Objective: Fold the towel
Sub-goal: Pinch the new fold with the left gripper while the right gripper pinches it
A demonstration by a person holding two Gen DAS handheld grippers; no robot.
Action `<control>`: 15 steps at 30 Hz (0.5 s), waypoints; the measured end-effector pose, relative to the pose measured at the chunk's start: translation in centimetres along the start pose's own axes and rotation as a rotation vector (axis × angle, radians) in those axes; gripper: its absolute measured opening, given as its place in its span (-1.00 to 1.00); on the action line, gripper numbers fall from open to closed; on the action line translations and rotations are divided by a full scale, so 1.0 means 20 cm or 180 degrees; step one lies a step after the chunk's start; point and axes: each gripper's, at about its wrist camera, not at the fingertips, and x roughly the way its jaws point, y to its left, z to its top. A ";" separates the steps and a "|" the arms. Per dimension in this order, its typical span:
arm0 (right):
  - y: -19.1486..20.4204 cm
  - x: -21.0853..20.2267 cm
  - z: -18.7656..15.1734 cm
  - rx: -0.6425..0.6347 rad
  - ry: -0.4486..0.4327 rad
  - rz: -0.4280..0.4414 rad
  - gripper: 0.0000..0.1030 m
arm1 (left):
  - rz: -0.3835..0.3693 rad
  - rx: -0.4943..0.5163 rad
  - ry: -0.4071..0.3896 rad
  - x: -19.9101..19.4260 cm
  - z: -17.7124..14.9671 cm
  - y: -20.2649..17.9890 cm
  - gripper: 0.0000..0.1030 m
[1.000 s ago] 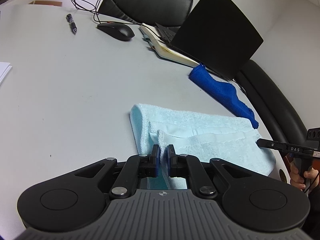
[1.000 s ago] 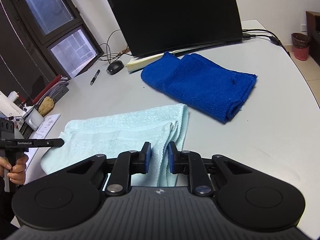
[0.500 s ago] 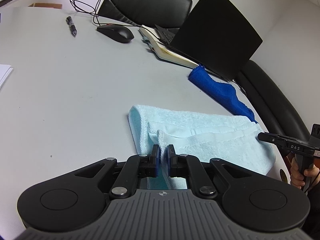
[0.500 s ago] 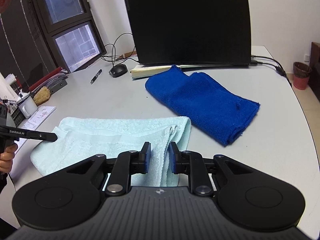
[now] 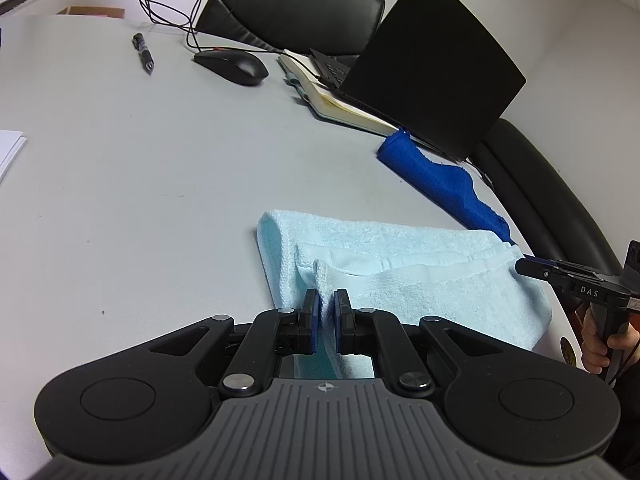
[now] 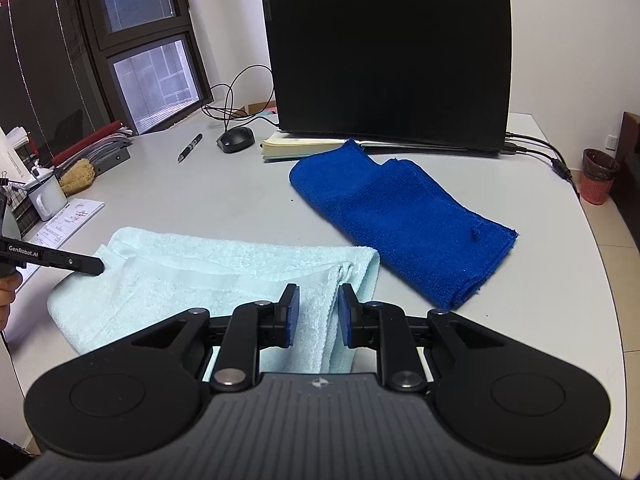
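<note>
I see the pale blue terry towel (image 5: pixel 400 264) lying doubled; my left gripper (image 5: pixel 327 312) pinches its corner, my right gripper (image 6: pixel 316 312) stands spread over the opposite edge.

Your light blue towel (image 6: pixel 208 276) lies folded flat on the grey table, one rounded fold edge toward twelve o'clock, hemmed layers stacked on top, corners at nine and three o'clock.

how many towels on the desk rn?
2. The light blue terry towel lies folded at the near edge, between both grippers. The dark blue microfibre towel lies folded beyond it, in front of the black laptop. None other is visible, though the laptop could hide more.
</note>
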 end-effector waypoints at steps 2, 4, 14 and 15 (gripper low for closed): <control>-0.02 0.01 0.01 0.0054 0.0014 0.0039 -0.51 | 0.0002 0.0007 0.0005 0.00 0.00 0.00 -0.83; -0.04 0.03 0.02 0.0108 0.0028 0.0078 -0.48 | 0.0007 0.0007 0.0013 0.00 0.00 0.00 -0.83; -0.15 0.10 0.04 0.0414 0.0123 0.0305 -0.42 | 0.0013 0.0023 0.0031 0.00 -0.01 0.00 -0.82; -0.17 0.11 0.04 0.0478 0.0148 0.0328 -0.42 | 0.0014 0.0022 0.0034 0.00 -0.01 0.00 -0.82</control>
